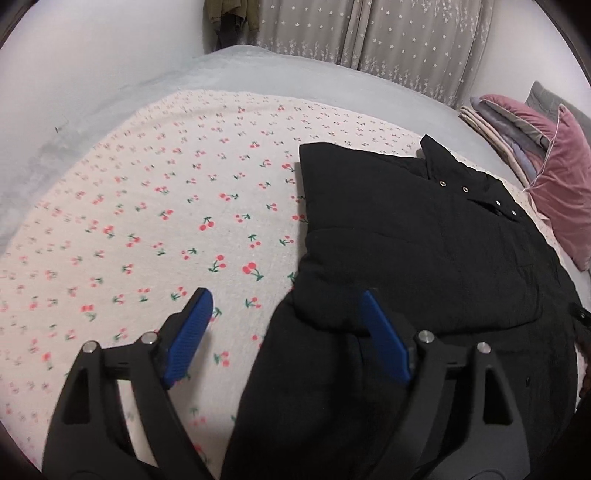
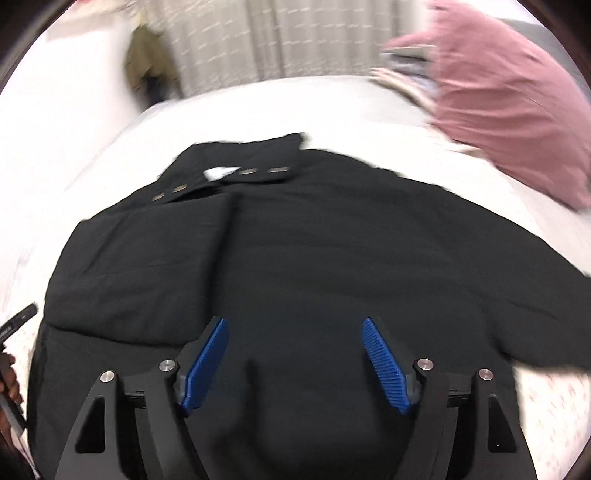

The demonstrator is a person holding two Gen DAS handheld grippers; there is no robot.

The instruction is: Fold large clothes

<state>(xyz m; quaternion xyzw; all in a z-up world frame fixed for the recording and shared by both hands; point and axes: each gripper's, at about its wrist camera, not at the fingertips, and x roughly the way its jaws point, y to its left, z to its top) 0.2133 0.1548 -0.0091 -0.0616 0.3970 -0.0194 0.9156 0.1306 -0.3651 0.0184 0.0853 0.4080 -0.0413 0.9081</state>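
My left tongs (image 1: pixel 286 334) stand open with nothing pressed between the blue pads. One pad hangs over the cherry-print sheet (image 1: pixel 166 192) and the other over the left edge of the black coat (image 1: pixel 424 258). My right tongs (image 2: pixel 295 363) are open too and hold nothing. They hover over the lower middle of the same coat (image 2: pixel 295 240); this view is smeared, so small details there I cannot tell.

The coat lies flat on the bed (image 1: pixel 258 70), toward its right side, with the collar (image 1: pixel 443 162) at the far end, near the pillows. I judge that it is spread this way so that the folds can be made toward the middle. On the left, one part is already turned over the body and its edge makes a straight line, so the first fold seems done. On the right, in the right wrist view, a sleeve or side part (image 2: pixel 535 325) sticks out over the sheet, not yet folded, I think. Both tongs are free, probably so that each can take a new hold for the next fold.

I count one coat, two tongs, one pink pillow (image 1: pixel 561 184) with a stack of folded bedding (image 1: pixel 491 122) beside it, and four metal snaps (image 1: pixel 465 189) near the collar. Some dark clothes (image 1: pixel 229 18) hang in the far corner by the curtain (image 1: pixel 369 37); their number I cannot tell.
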